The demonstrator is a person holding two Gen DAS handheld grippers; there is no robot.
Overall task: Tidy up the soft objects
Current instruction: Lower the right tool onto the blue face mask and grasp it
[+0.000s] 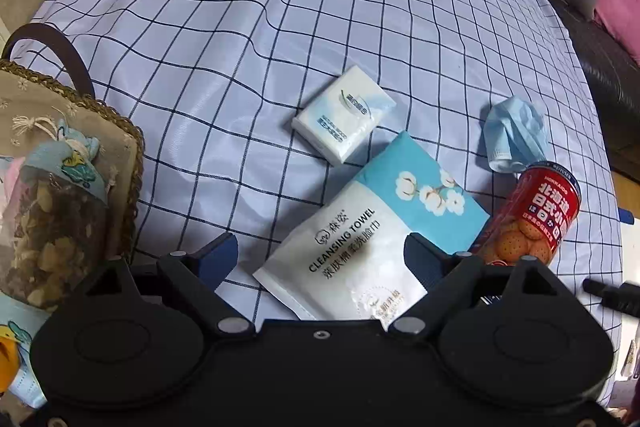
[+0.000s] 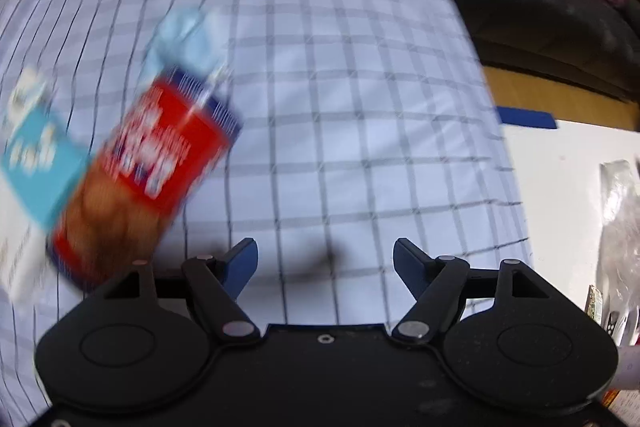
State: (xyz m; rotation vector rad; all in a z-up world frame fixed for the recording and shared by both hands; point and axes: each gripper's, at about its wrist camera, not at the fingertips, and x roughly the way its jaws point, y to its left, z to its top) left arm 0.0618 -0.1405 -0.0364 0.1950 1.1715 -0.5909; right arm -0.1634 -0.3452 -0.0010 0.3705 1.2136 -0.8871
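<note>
On the checked cloth (image 1: 240, 27) lie a white tissue pack (image 1: 342, 114), a blue-and-white cleansing towel pack (image 1: 372, 239), a crumpled blue face mask (image 1: 514, 135) and a red biscuit can (image 1: 532, 219) on its side. My left gripper (image 1: 320, 255) is open, low over the near end of the towel pack. My right gripper (image 2: 324, 263) is open and empty over bare cloth; its view is blurred. The can (image 2: 152, 167) lies to its left, with the mask (image 2: 188, 35) behind it and the towel pack (image 2: 36, 163) at the far left.
A woven basket (image 1: 132, 163) with a dark handle stands at the left, holding a jar of dried bits and cloth items. A dark sofa (image 2: 520, 7) with pink and grey cushions runs along the right. A white surface (image 2: 560, 207) lies beyond the cloth's right edge.
</note>
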